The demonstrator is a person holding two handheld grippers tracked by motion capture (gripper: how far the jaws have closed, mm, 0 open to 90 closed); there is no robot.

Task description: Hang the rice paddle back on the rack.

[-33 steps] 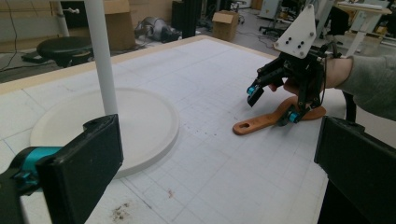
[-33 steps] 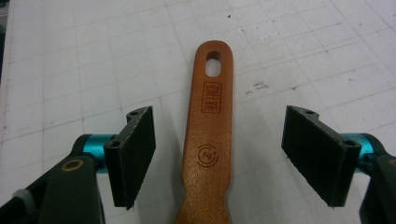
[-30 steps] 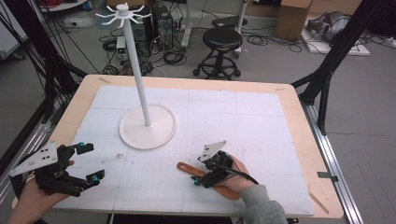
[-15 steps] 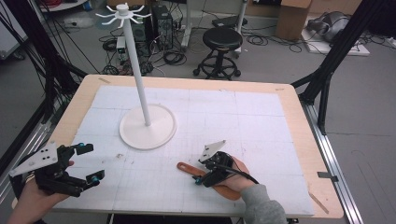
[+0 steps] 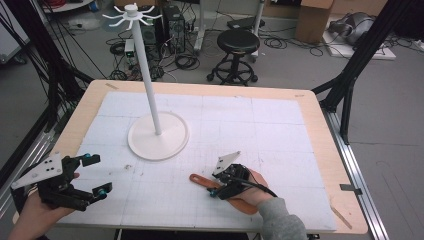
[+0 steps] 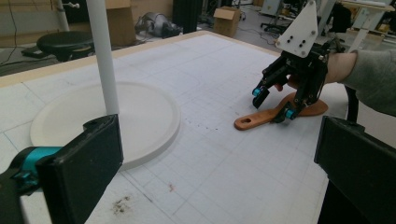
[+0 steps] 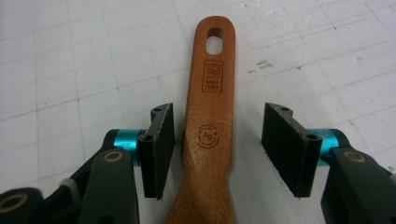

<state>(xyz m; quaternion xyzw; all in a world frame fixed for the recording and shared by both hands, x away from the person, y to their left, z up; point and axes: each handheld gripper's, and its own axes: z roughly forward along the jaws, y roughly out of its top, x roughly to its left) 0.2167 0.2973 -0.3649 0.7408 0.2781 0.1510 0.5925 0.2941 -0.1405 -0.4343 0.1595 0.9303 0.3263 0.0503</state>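
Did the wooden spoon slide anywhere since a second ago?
No. The spoon lies at the same spot below the white stand's base as before. The right gripper has been closing around its handle.

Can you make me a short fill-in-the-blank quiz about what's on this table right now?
1. The right hand-held gripper has its jaws on either side of the wooden spatula's ____.
2. The end of that handle has an oval ____.
3. The white stand's pole rises from a ____ base.
4. The left hand-held gripper holds ____.

Missing words: handle; hole; round; nothing
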